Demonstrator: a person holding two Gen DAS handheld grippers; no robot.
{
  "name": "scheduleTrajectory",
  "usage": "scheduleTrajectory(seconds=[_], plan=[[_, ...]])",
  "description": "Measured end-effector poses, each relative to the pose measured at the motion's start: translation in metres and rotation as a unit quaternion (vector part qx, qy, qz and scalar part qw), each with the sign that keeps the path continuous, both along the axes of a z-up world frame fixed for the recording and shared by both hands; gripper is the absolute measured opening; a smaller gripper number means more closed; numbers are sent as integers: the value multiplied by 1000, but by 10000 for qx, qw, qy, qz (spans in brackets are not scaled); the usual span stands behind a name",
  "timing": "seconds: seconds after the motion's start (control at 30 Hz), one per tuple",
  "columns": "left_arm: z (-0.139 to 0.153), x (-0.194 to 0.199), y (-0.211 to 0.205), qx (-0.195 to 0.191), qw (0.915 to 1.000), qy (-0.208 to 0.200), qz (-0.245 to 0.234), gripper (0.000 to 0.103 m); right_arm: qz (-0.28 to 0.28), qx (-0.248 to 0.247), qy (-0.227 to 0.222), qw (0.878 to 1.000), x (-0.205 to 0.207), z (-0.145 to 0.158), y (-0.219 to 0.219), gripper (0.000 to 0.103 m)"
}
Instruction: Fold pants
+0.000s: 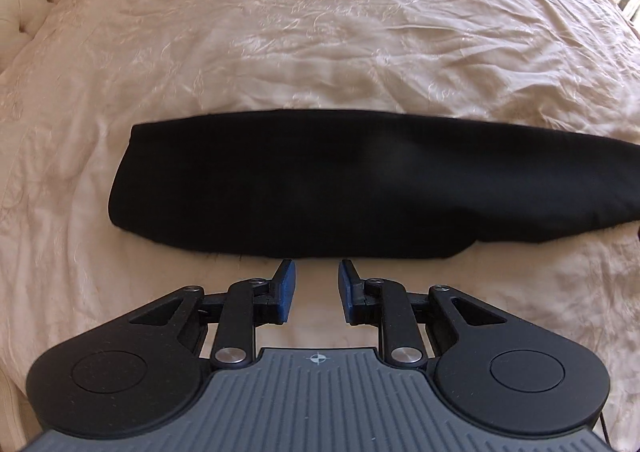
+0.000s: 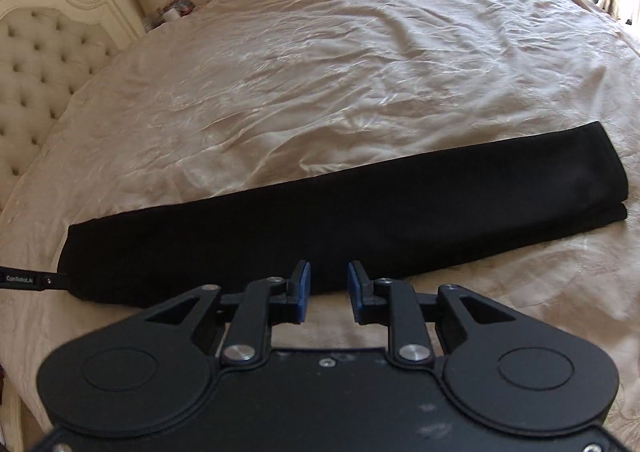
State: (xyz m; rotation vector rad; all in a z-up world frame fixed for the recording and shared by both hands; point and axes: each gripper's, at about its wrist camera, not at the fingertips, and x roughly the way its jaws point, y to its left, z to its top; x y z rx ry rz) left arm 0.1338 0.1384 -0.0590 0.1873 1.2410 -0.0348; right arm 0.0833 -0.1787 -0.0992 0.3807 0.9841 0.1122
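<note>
Pants (image 1: 320, 188) are laid lengthwise-folded into a long strip across mid-frame on the bed (image 1: 320, 32). Left gripper (image 1: 316, 272) and right gripper (image 2: 328, 274) are held narrowly parted, empty. Cross folds judged still pending.

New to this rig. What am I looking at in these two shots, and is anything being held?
No robot arm here: a person carries a two-finger gripper in each hand, each with a fisheye camera looking along its fingers. One picture is from the left gripper, the other from the right gripper. Both look down on a cream bedspread with black pants folded into a long strip. A tufted headboard stands at the left. Both grippers' jaws stand apart with nothing between them, so nothing is held.
</note>
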Motion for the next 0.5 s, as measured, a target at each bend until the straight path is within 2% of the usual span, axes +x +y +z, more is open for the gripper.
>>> scheduleTrajectory(seconds=[0.1,0.23,0.33,0.5], plan=[[-12,-17,16,-11,9999,122,-3,23,600,11,107,9981,4,-7,47,25],[-23,-20,32,56,9997,142,-207,23,1050,-32,225,9942,11,-16,106,25],[-26,-12,44,-28,9992,100,-394,23,1114,-150,320,9932,21,-26,143,25],[-33,17,55,-132,9973,50,-724,23,1043,-334,566,9924,40,-49,181,26]])
